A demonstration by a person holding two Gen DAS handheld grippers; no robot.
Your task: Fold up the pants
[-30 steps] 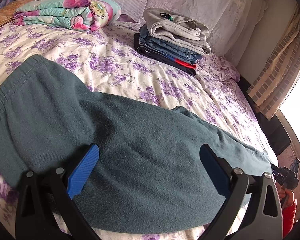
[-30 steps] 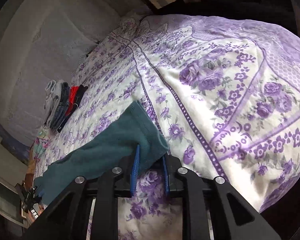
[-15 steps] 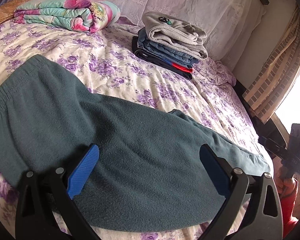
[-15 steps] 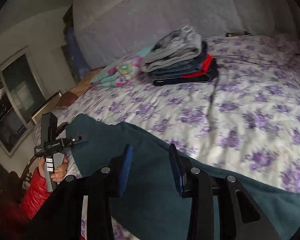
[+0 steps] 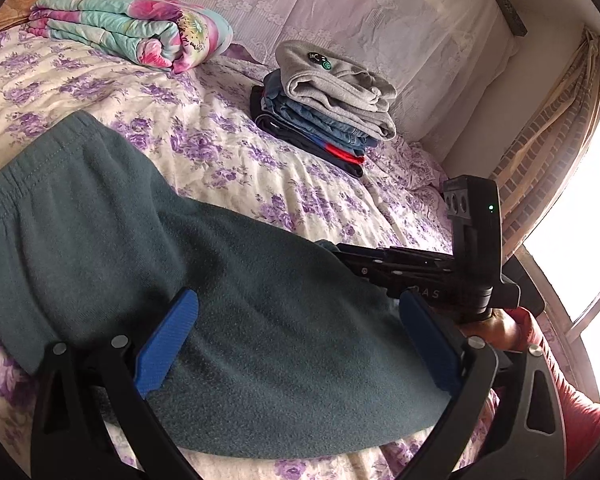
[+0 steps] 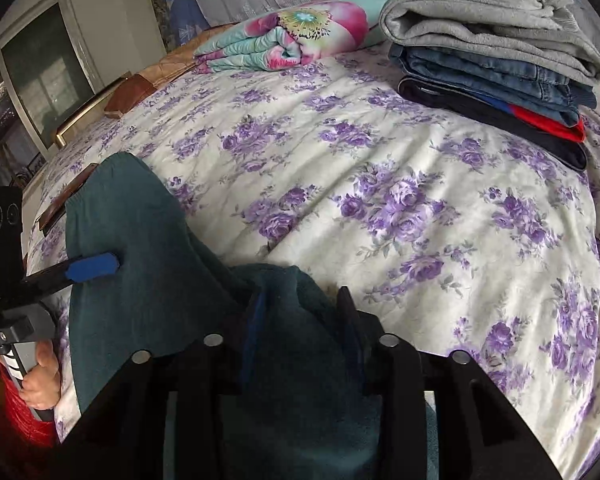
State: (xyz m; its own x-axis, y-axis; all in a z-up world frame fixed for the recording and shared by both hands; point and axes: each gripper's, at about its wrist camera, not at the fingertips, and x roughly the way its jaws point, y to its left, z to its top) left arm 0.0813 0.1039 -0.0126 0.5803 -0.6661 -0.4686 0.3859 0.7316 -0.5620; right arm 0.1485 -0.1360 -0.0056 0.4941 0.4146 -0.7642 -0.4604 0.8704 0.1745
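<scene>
Since a second ago the right gripper [image 6: 300, 316] has carried the dark teal fleece pants' [image 5: 204, 280] leg end toward the waistband; jaws partly apart around fabric, grip unclear. Left gripper [image 5: 296, 344] hovers spread wide above them on the purple-flowered bedspread [image 5: 228, 152].

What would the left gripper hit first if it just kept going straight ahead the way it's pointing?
Most likely the teal pants: the open left gripper points across them, low over the cloth. Further on lies the flowered bedspread, then the stack of folded clothes. Depth is unclear.
</scene>
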